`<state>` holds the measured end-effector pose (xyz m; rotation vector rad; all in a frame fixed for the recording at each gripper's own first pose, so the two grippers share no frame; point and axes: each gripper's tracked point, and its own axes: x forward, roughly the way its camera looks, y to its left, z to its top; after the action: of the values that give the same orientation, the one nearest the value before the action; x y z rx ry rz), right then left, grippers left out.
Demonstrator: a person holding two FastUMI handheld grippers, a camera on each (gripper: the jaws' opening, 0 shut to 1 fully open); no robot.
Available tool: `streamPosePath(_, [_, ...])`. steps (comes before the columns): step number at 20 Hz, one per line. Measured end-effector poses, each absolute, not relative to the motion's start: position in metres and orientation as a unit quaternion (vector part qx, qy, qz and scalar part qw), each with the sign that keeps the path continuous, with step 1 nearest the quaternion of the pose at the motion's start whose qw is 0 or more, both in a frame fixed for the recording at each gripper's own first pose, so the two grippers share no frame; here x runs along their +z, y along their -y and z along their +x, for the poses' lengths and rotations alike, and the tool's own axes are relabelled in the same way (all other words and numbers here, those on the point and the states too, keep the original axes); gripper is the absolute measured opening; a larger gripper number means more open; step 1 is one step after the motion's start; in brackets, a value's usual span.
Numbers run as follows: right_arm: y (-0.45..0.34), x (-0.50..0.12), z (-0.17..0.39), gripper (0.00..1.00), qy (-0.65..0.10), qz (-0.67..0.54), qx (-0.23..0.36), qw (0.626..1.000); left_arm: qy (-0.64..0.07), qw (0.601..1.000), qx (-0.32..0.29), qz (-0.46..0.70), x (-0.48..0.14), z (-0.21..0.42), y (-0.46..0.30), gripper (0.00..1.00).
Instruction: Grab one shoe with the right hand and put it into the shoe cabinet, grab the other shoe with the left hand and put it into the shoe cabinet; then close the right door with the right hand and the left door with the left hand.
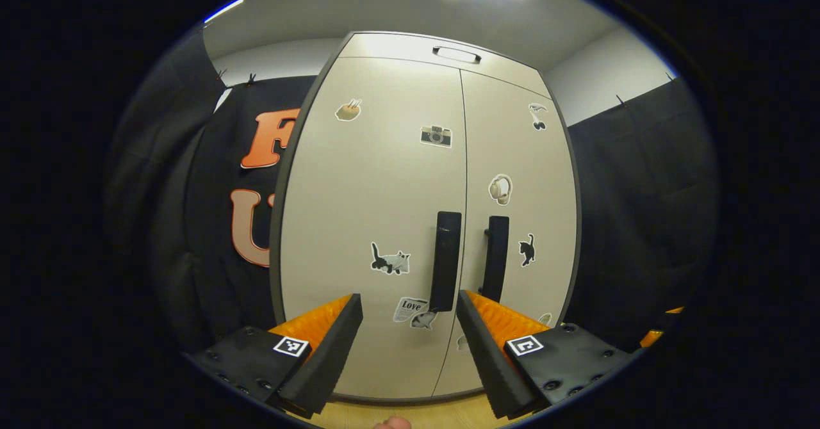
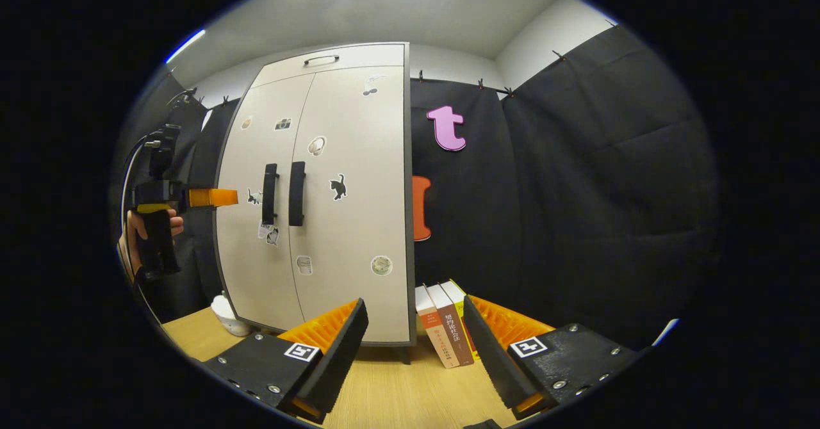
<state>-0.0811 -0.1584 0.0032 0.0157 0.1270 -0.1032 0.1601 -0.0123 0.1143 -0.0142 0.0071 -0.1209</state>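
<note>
Flat, sticker-dotted shoe cabinet [image 1: 384, 211] doors stand closed.

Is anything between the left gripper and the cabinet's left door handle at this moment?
Nothing visible: the left gripper is open and faces the closed left door, with the left handle in clear sight between its fingers.

Your left gripper [image 1: 410, 326] has two wedge-shaped fingers with ribbed inner faces, each on a dark mounting block with small round screws at its outer edge. A square black-and-white marker sits on each block just behind the finger. Your right gripper [image 2: 415, 333] is built the same way. From the right gripper view, your left one has a dark upright handle, held by your hand [image 2: 131, 234], with what looks like a thin cable looping behind it.
</note>
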Motion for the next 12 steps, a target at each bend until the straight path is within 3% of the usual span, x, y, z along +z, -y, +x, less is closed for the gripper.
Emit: streamPosePath(12, [0.098, -0.012, -0.079, 0.93, -0.069, 0.024, 0.008, 0.997, -0.032, 0.999, 0.005, -0.021, 0.041, 0.034, -0.033, 0.96])
